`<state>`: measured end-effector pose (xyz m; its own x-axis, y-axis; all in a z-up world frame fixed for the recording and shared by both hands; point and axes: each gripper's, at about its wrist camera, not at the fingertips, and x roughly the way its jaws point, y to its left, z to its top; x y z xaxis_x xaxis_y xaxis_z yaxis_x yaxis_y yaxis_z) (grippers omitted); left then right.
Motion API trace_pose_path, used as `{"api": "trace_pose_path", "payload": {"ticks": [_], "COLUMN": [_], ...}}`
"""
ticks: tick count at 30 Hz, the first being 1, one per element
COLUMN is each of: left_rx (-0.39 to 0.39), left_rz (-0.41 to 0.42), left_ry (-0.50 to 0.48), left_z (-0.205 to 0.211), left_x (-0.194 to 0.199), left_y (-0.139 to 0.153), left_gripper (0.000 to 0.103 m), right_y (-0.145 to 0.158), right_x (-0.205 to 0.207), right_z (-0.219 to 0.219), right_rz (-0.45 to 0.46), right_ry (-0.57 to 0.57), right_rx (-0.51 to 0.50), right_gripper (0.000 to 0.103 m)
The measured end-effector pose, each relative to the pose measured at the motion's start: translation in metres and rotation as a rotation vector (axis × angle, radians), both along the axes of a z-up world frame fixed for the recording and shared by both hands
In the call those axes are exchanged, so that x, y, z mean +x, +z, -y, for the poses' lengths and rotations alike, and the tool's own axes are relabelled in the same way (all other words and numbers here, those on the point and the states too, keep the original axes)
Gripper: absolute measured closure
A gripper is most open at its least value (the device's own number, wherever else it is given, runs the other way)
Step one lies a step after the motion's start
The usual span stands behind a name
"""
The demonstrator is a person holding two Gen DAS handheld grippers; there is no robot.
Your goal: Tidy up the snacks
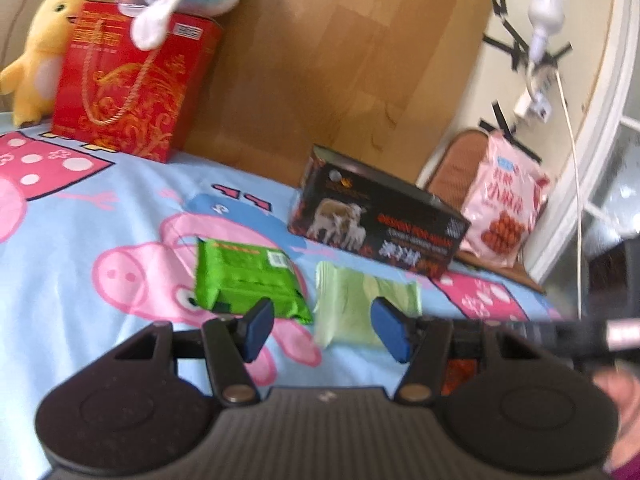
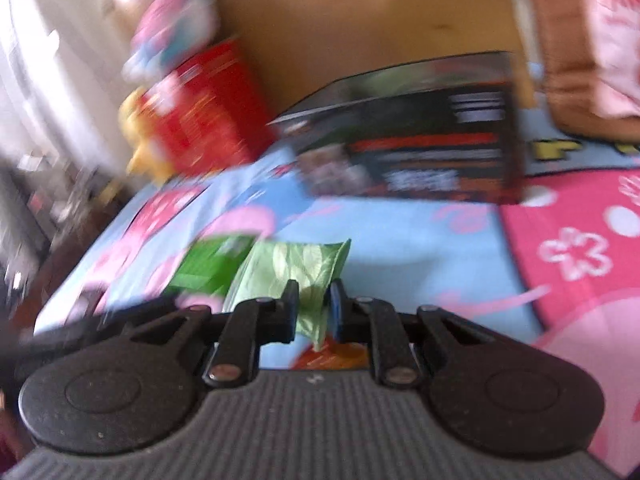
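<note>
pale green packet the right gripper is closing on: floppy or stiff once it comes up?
Probably floppy: the pale green packet looks like a thin, puffed film pouch, and the right gripper pinches only its near edge, so the far end would likely sag. It is likely light for its size. Glossy film may slip between the pads.

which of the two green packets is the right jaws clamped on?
The pale green packet with the leaf print, held at its near edge; the bright green packet lies free to its left.
</note>
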<state>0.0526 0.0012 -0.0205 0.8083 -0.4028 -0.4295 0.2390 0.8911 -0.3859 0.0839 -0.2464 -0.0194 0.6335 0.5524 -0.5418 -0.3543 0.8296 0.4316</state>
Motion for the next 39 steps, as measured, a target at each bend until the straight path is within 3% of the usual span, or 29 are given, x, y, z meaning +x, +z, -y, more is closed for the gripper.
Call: {"api": "trace_pose_path", "payload": {"ticks": [6, 11, 15, 17, 19, 24, 27, 28, 32, 34, 39], "left_rx": [-0.047, -0.078, -0.125, -0.136, -0.123, -0.081, -0.108, -0.125, -0.179, -0.199, -0.220], "left_rz": [-0.010, -0.017, -0.041, -0.053, -0.052, -0.062, -0.099, -0.114, -0.159, -0.168, -0.175], "left_ry": [0.023, 0.016, 0.011, -0.002, -0.022, -0.095, -0.109, -0.111, -0.118, -0.119, -0.129], "left_z": [-0.010, -0.016, -0.024, -0.025, -0.021, -0.008, -0.010, -0.012, -0.018, -0.021, -0.022], "left_x": [0.001, 0.002, 0.005, 0.007, 0.007, 0.009, 0.014, 0.016, 0.023, 0.025, 0.026], "left_y": [-0.001, -0.002, -0.005, -0.006, -0.006, -0.006, -0.009, -0.011, -0.017, -0.018, -0.020], "left_gripper": [0.047, 0.047, 0.047, 0.047, 0.047, 0.042, 0.040, 0.040, 0.040, 0.040, 0.038], "right_y": [-0.001, -0.005, -0.009, -0.010, -0.008, 0.001, 0.005, 0.005, 0.001, -0.005, -0.004], "right_x": [-0.039, -0.060, -0.067, -0.072, -0.077, -0.081, -0.076, -0.072, -0.050, -0.041, -0.053], "right_z": [-0.041, -0.041, -0.032, -0.026, -0.023, -0.031, -0.034, -0.036, -0.047, -0.050, -0.045], "right_rz": [0.064, 0.065, 0.048, 0.050, 0.066, 0.139, 0.192, 0.204, 0.182, 0.137, 0.148], "right_ry": [0.131, 0.168, 0.117, 0.091, 0.071, 0.056, 0.025, 0.025, 0.065, 0.083, 0.141], "right_rx": [-0.133, -0.073, -0.007, 0.013, 0.016, -0.059, -0.102, -0.112, -0.160, -0.160, -0.129], "right_gripper": [0.086, 0.088, 0.087, 0.081, 0.063, 0.052, 0.026, 0.024, 0.024, 0.036, 0.041]}}
